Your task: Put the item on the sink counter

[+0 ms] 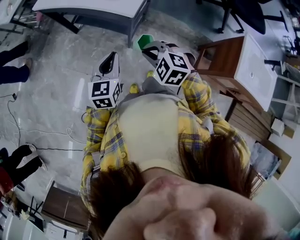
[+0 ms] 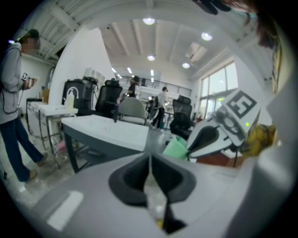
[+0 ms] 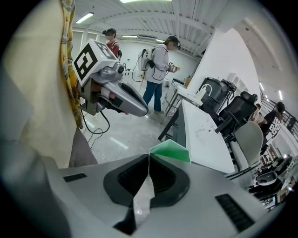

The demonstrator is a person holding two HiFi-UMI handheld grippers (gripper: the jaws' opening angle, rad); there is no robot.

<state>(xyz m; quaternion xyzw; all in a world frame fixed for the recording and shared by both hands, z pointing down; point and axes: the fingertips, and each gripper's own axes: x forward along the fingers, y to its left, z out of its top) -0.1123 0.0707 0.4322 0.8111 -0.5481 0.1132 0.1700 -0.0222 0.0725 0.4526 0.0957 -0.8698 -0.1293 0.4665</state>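
Note:
In the head view both grippers are held close to the person's chest, over the floor. My left gripper (image 1: 108,63) has its jaws shut with nothing between them, as the left gripper view (image 2: 150,160) also shows. My right gripper (image 1: 157,48) is shut and empty too (image 3: 149,160). Each one appears in the other's view: the right gripper (image 2: 219,132) and the left gripper (image 3: 116,97). A green box-like object (image 1: 145,41) stands on the floor just beyond the jaws (image 2: 176,148) (image 3: 170,151). The white sink counter (image 1: 255,70) on a wooden cabinet stands to the right.
A grey table (image 1: 93,9) (image 3: 205,135) stands ahead past the green object. People stand to the left (image 1: 14,65) (image 3: 160,69), and cables (image 1: 28,136) lie on the marble floor. An office chair (image 1: 243,14) is at the far right. A low wooden cabinet (image 1: 65,208) is behind left.

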